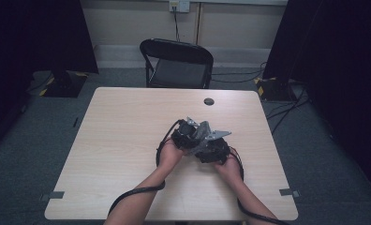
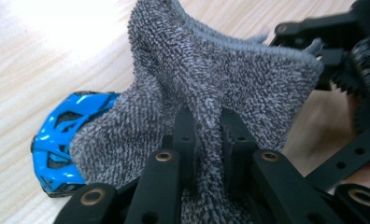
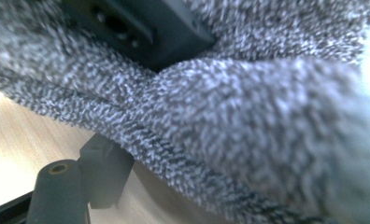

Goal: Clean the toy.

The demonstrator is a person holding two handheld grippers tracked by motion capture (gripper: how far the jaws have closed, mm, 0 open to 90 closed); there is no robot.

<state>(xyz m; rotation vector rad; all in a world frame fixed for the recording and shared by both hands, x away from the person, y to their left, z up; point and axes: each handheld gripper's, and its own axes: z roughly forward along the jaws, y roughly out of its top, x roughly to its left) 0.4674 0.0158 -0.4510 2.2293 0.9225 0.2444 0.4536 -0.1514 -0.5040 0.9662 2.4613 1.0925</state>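
1. Both grippers meet mid-table (image 1: 127, 122). The left gripper (image 2: 206, 140) is pinched tight on a fold of the grey towel (image 2: 230, 79).
2. The towel hangs bunched up, draped over a blue toy car (image 2: 61, 140) that sits on the wood; the car's front pokes out, the rest is covered.
3. On the right gripper (image 3: 99, 172), one jaw is seen below the towel, w/ fabric across the lens. Prob. spread around the cloth, but the grip is unclear.
4. Progress: towel lifted and on the car. Left to do: wipe or uncover it.
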